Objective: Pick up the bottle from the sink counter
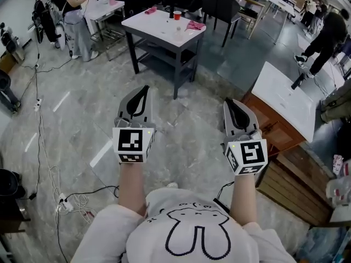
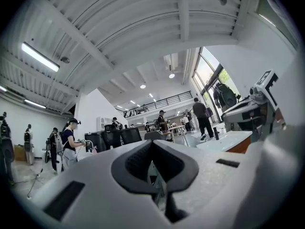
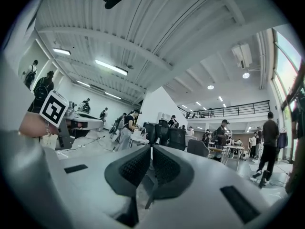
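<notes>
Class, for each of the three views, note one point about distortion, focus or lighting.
Head view: even light, sharp, pale sheen on the floor. Left gripper view: heavy fisheye, black corners, the left gripper looms soft up close. Right gripper view: same fisheye, ceiling strip lights bright, beams curved.

The small items [image 1: 176,15] on the far grey table [image 1: 156,25] are too small to identify.

Two tongs in shot: left tongs [image 1: 143,90], right tongs [image 1: 229,103], and two marker cubes [image 1: 133,143] [image 1: 248,155], one apiece. Up ahead, one dark-legged surface [image 1: 159,27], and on it one red cup [image 1: 177,15] and two pink cloths [image 1: 151,10] [image 1: 196,25]. One dark chair [image 1: 219,1] behind. One white surface [image 1: 285,97] off to the right.
</notes>
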Demonstrator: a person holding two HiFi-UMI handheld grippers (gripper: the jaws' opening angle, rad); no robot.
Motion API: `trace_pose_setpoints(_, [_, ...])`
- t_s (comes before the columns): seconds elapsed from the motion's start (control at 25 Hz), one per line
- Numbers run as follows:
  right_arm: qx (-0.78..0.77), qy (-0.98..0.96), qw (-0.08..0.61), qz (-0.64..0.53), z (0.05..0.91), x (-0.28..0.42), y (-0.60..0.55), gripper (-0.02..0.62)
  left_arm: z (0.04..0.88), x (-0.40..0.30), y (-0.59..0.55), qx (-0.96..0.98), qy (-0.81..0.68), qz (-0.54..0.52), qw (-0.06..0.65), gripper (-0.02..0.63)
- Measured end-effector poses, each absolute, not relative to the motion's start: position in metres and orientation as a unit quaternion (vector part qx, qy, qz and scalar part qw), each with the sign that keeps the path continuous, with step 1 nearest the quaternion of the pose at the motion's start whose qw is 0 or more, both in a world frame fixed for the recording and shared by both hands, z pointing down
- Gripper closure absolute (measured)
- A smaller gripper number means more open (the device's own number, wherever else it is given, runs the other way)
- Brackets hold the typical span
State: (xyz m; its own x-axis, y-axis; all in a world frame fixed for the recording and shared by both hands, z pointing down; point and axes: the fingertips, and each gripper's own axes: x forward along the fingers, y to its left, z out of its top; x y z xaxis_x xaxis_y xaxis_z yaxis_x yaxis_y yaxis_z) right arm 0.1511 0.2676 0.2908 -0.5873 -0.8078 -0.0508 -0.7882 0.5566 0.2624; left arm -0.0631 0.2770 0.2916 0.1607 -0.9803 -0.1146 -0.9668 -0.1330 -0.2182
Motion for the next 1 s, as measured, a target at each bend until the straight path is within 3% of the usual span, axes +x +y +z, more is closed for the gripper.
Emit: trace_pose_setpoints(1.0, [0.449,-0.885,0.040,-0.120,0.309,0.086,0.105,0.558,0.308,-0.134,0.126,-0.745,0.661,-0.008,0.092,0.597])
